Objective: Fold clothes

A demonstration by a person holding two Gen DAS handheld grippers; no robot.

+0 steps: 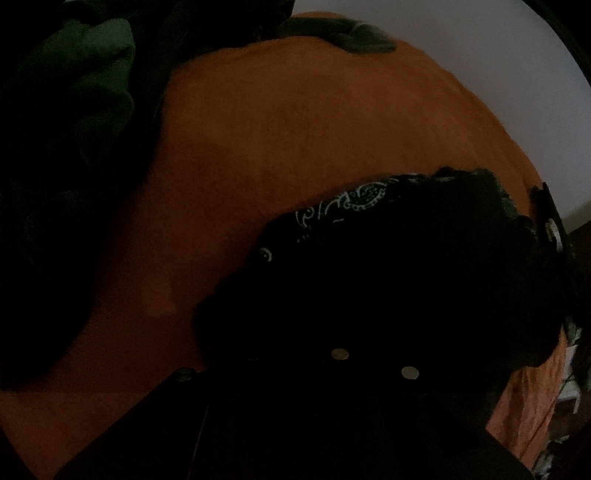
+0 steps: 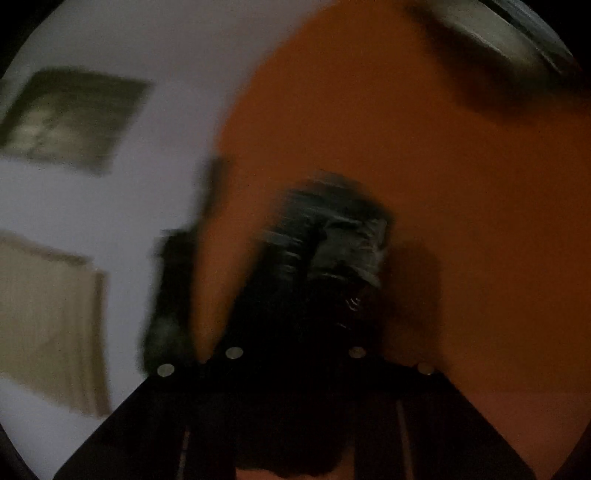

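Note:
A black cloth with a white paisley print (image 1: 354,206) is bunched over the front of my left gripper (image 1: 373,332) and hides its fingers. That gripper is shut, and the cloth appears pinched in it. The cloth rests on an orange sheet (image 1: 295,122). In the blurred right wrist view, a wad of dark cloth (image 2: 332,240) sits right at the tips of my right gripper (image 2: 295,325). Its fingers are lost in the dark, so I cannot tell whether they press on the cloth.
Dark green clothes (image 1: 81,74) are heaped at the upper left of the sheet, and another green piece (image 1: 351,35) lies at its far edge. A pale wall (image 2: 110,203) with a dark picture (image 2: 74,114) stands beyond the sheet. A blurred dark object (image 2: 173,280) stands at the sheet's left edge.

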